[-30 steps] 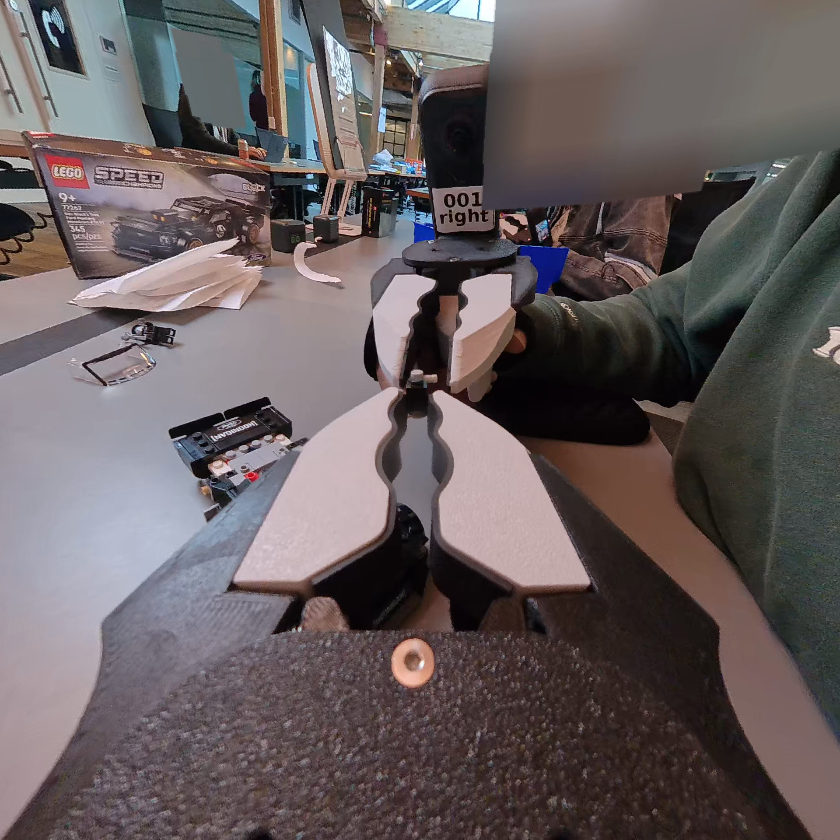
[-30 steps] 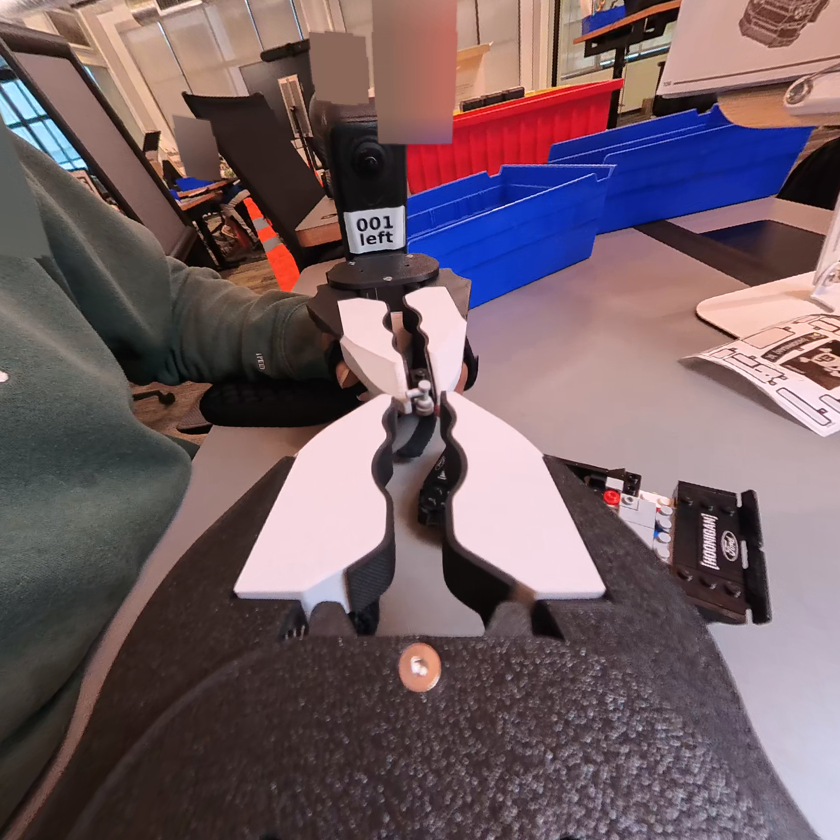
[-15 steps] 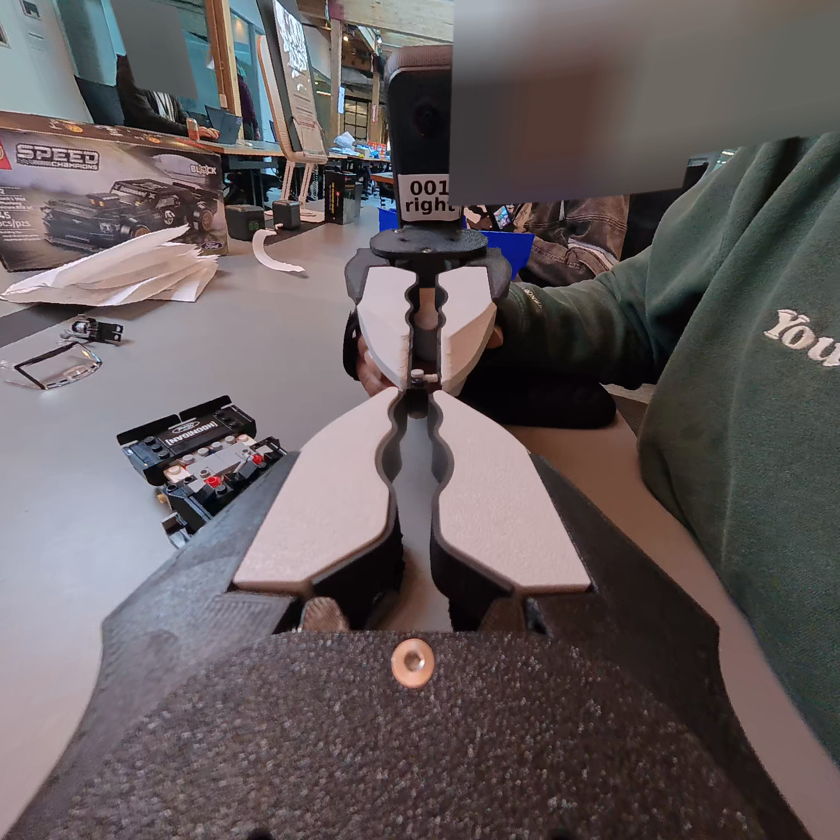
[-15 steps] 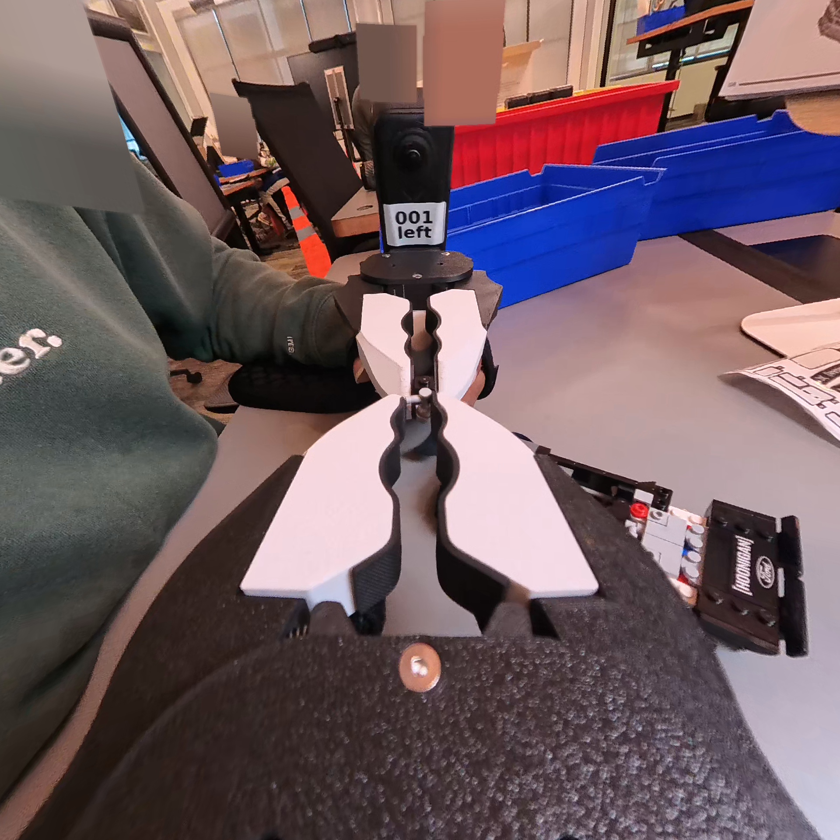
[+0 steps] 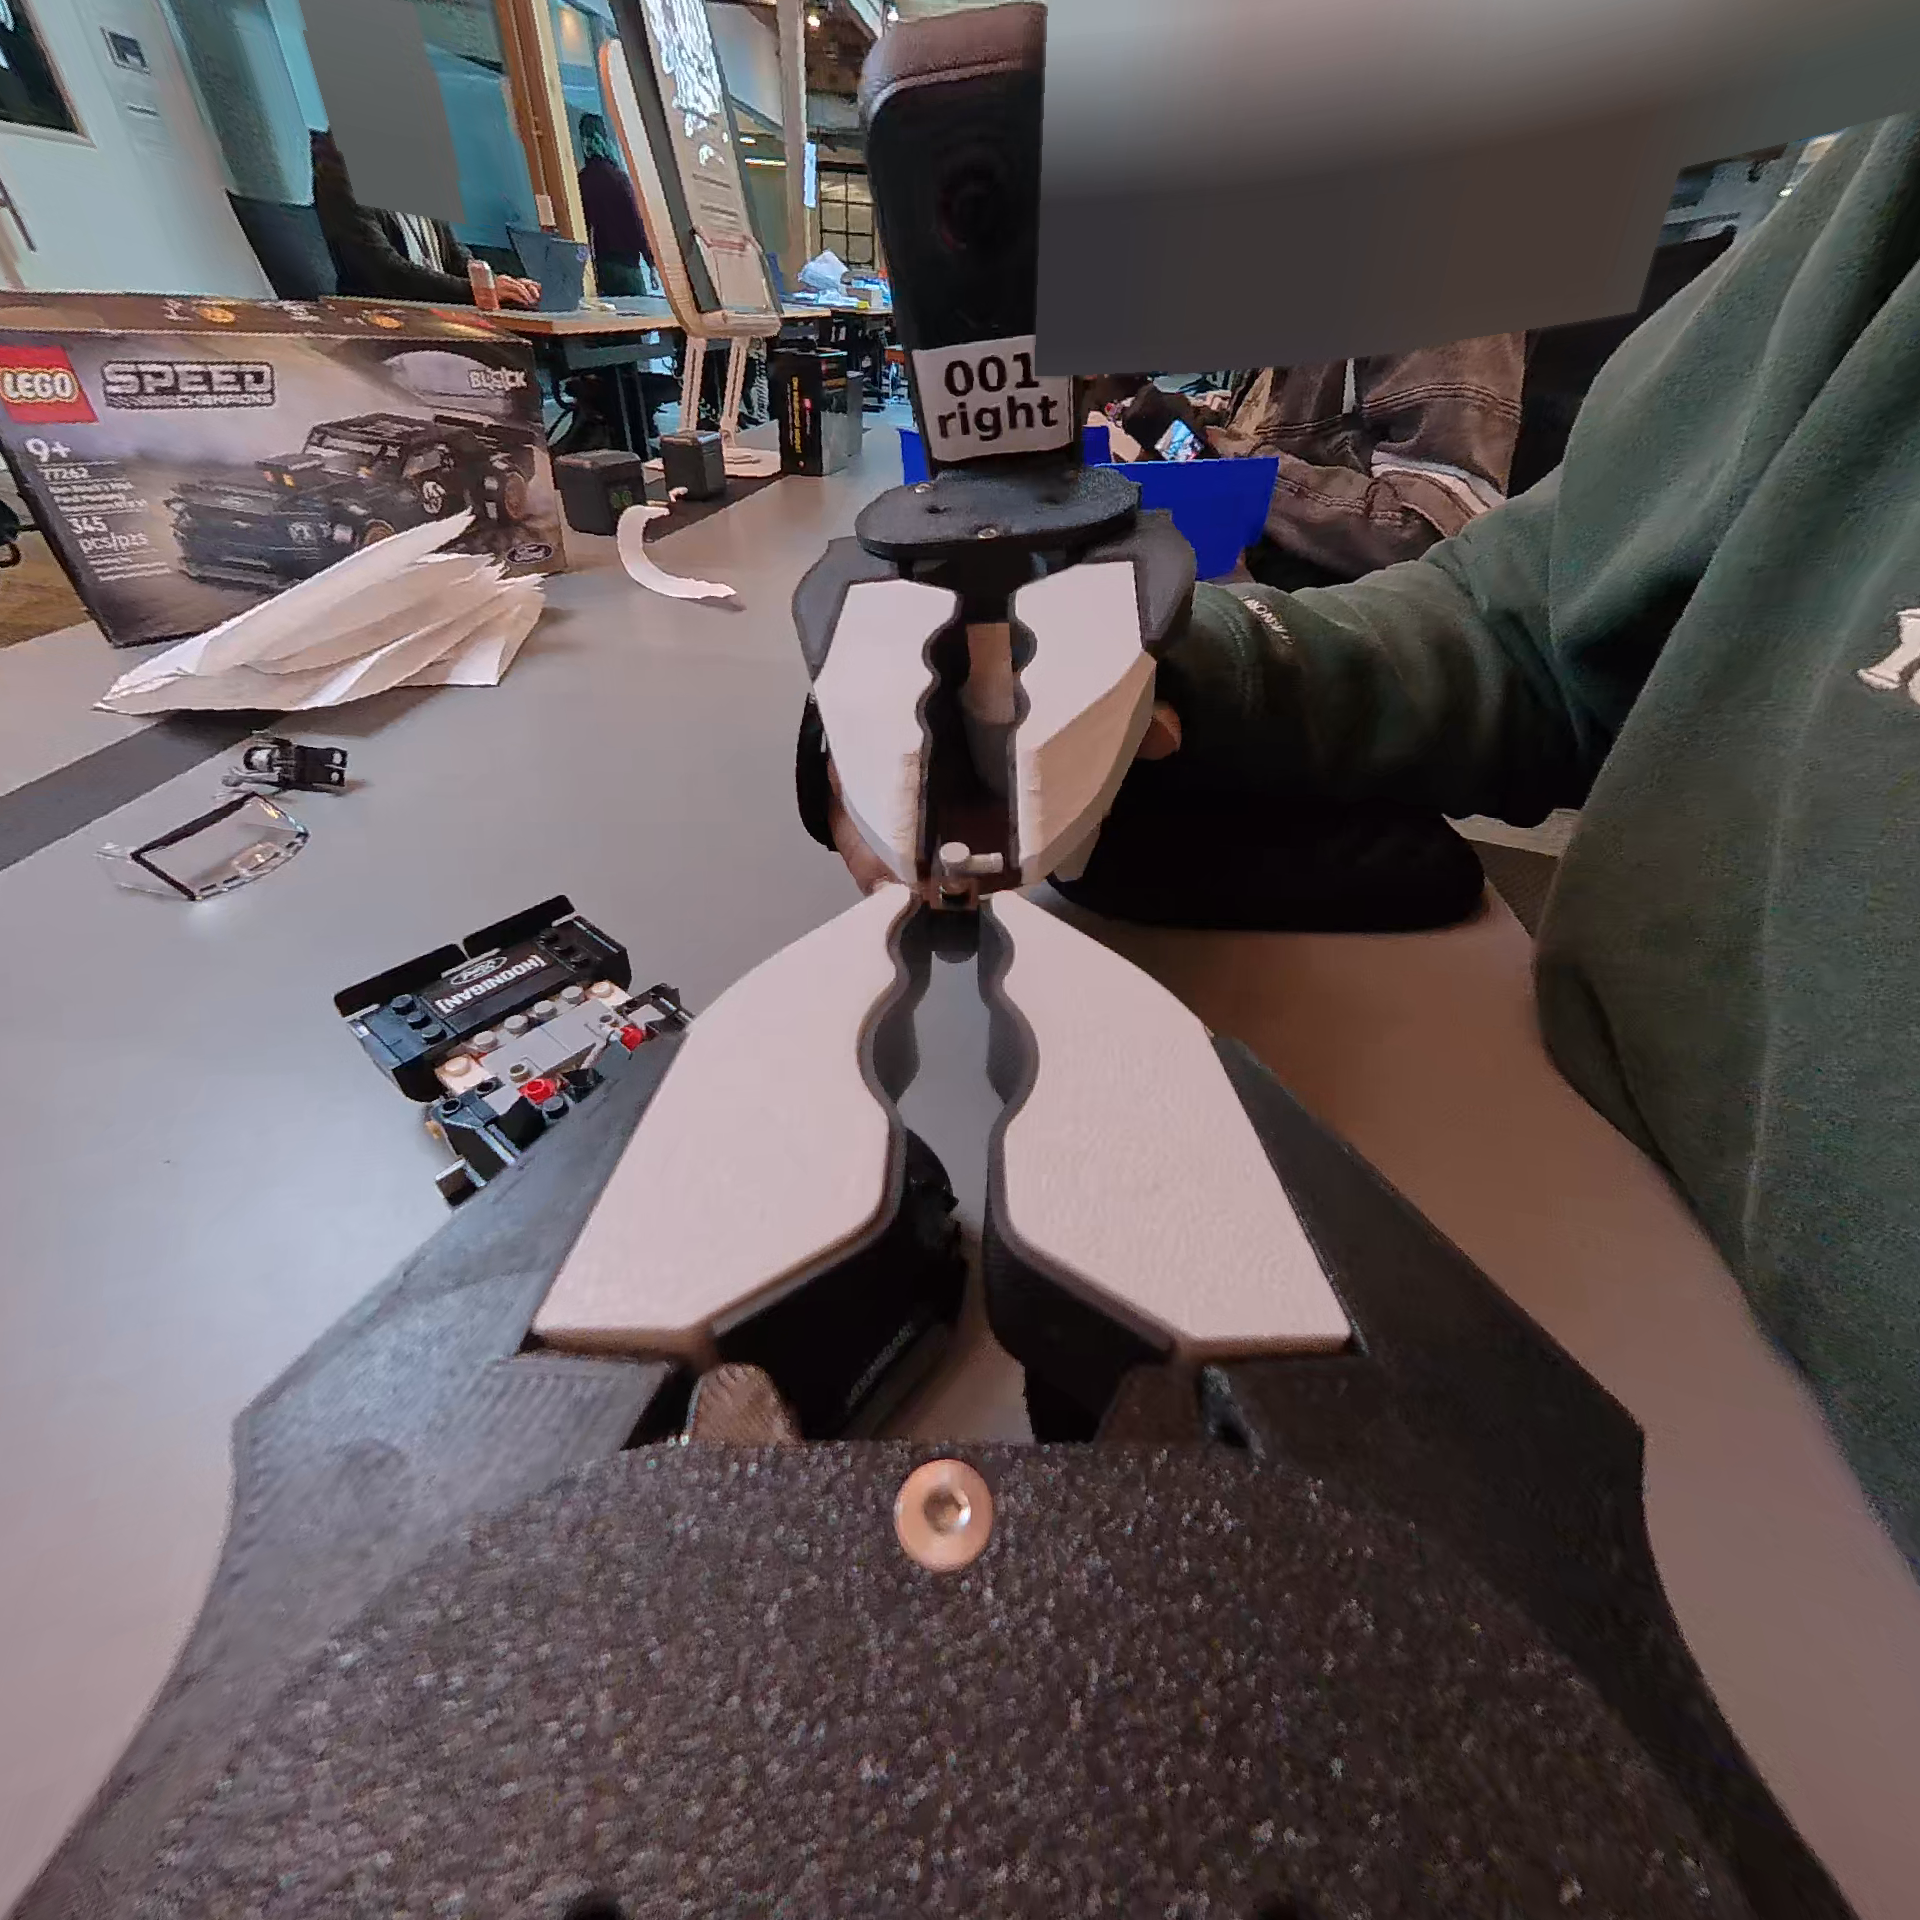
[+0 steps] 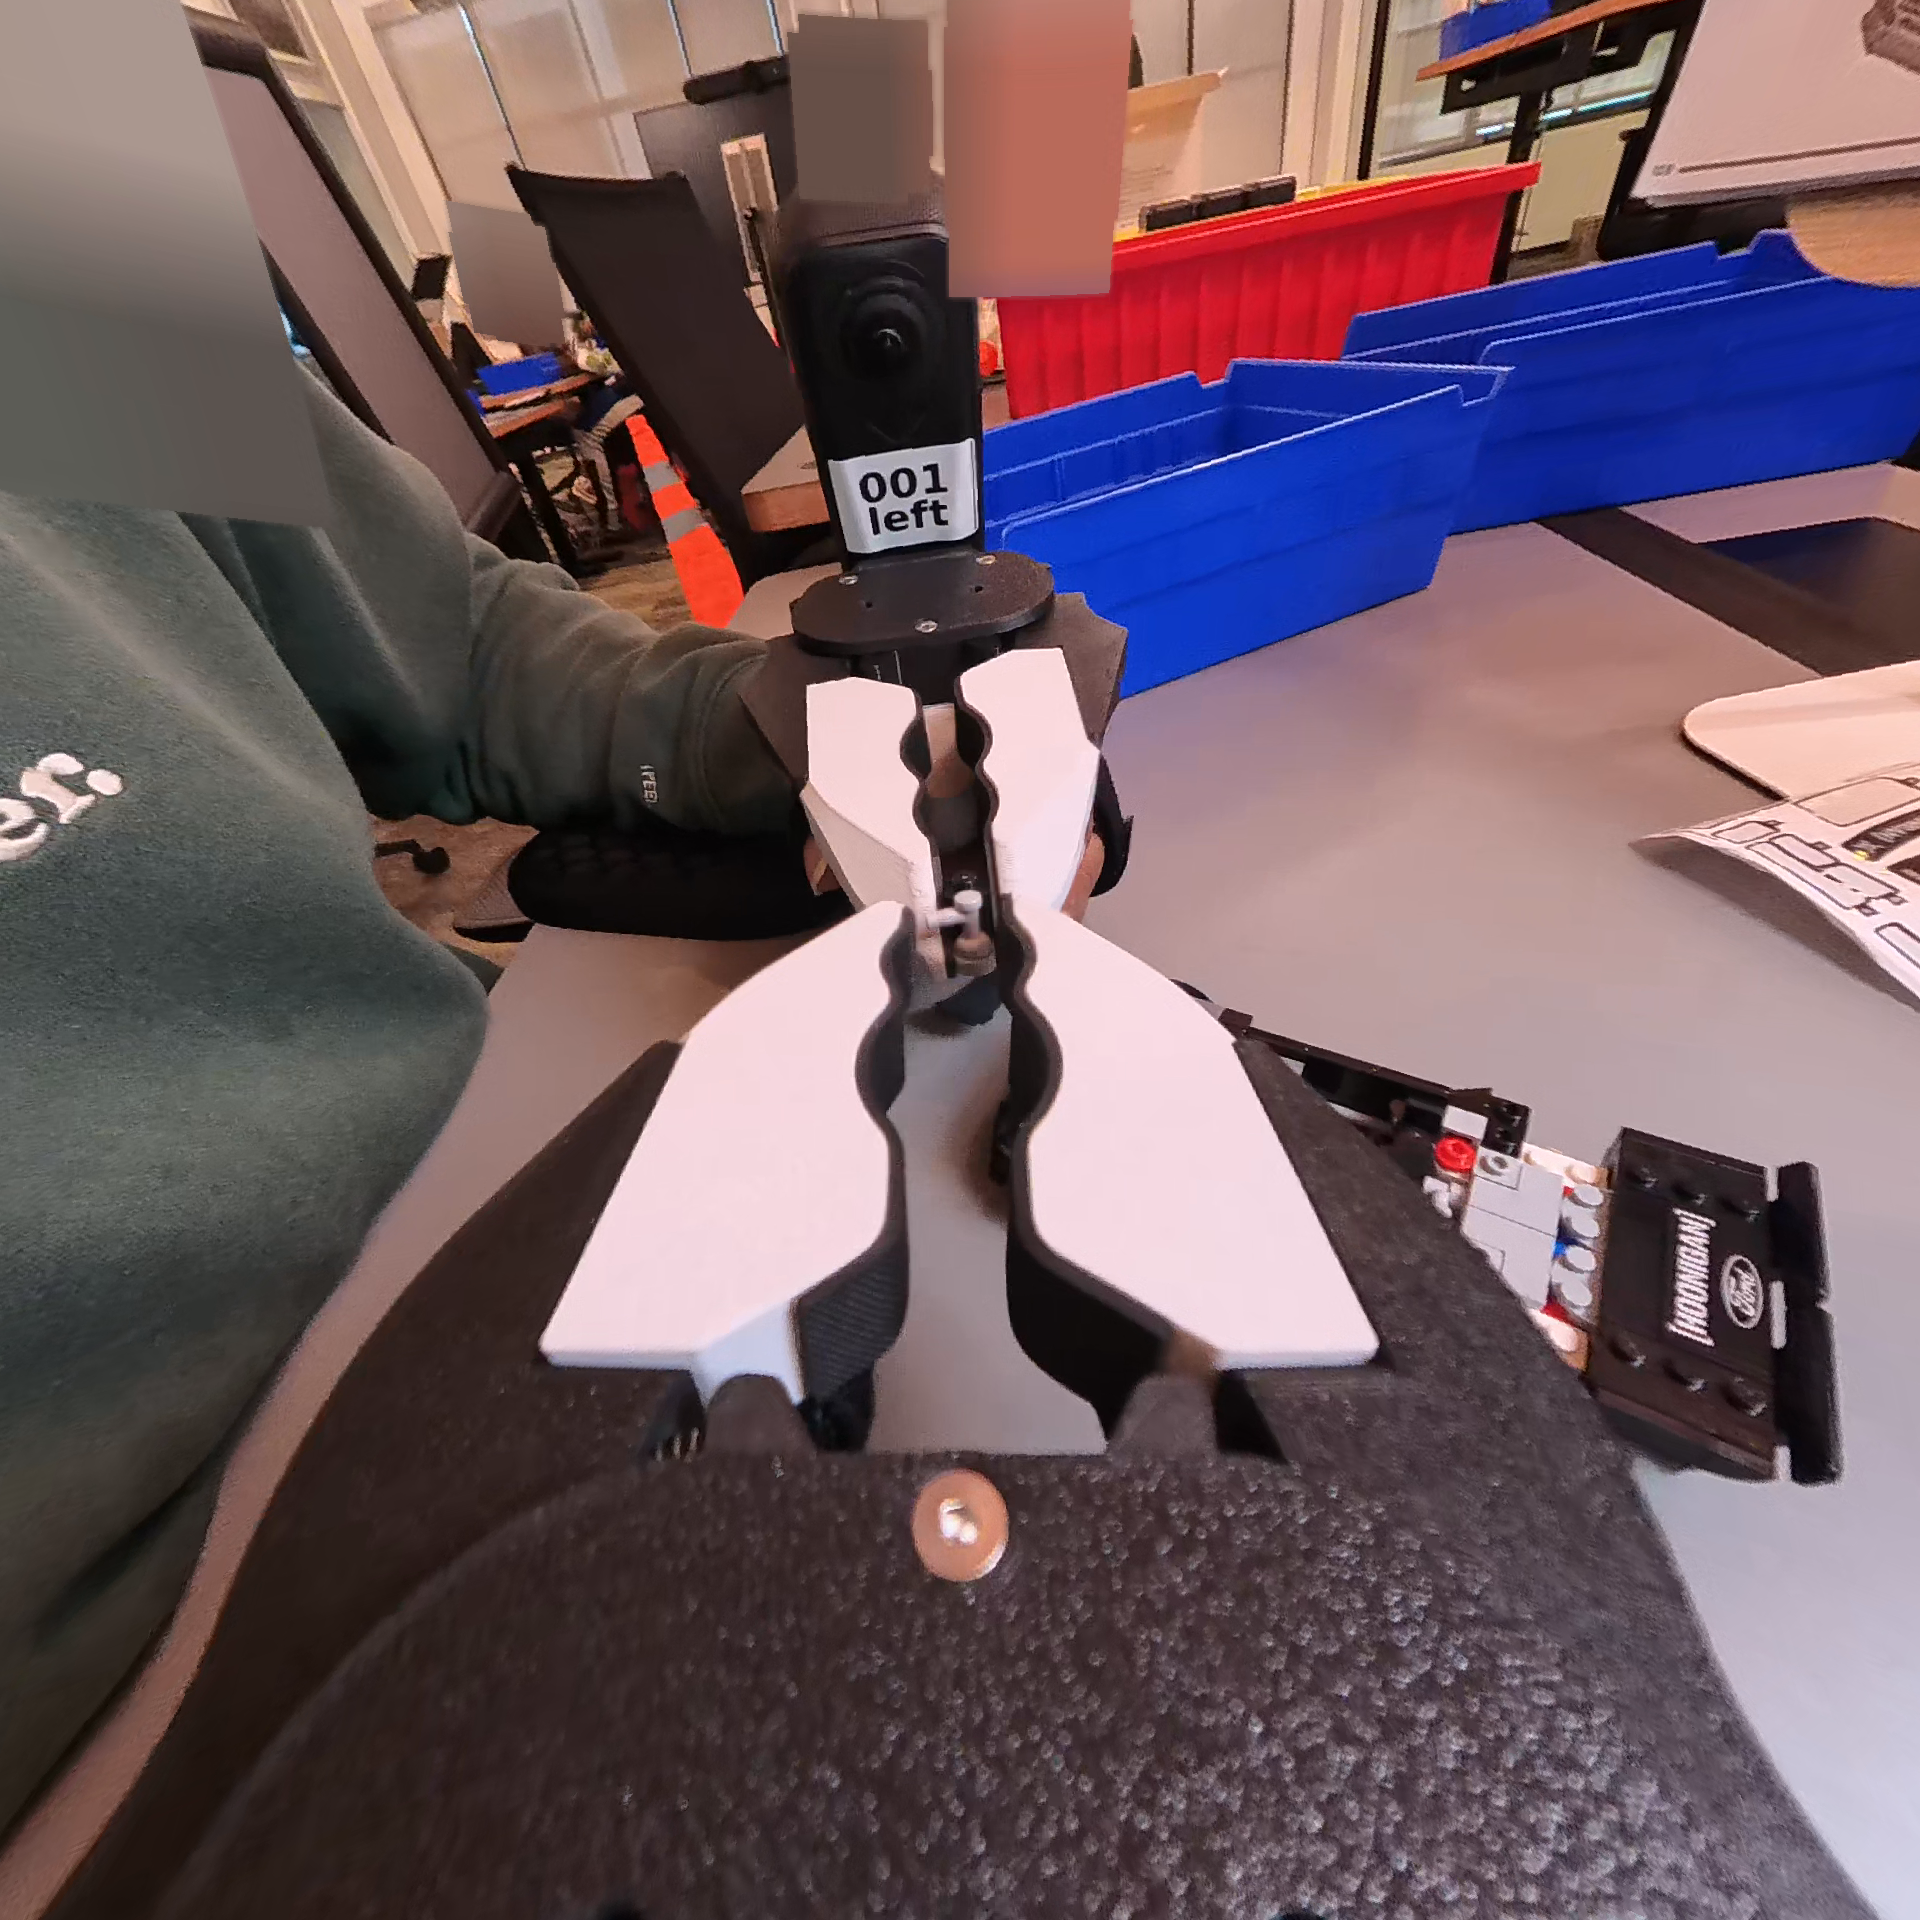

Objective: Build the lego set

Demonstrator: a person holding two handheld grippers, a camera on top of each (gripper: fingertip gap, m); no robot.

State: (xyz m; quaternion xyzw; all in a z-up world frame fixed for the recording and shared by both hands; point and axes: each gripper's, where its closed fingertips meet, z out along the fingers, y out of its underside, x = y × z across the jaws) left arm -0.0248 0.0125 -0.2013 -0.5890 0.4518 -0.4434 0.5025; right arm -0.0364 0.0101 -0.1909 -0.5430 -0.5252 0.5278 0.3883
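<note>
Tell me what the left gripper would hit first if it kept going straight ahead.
Probably the right gripper, which faces it tip to tip, with a small grey lego piece pinched between them. Contact looks already made, though depth is uncertain.

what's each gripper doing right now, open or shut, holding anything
Left gripper: shut on a small dark piece.
Right gripper: shut on a small light grey piece, tip to tip with the left.
</note>
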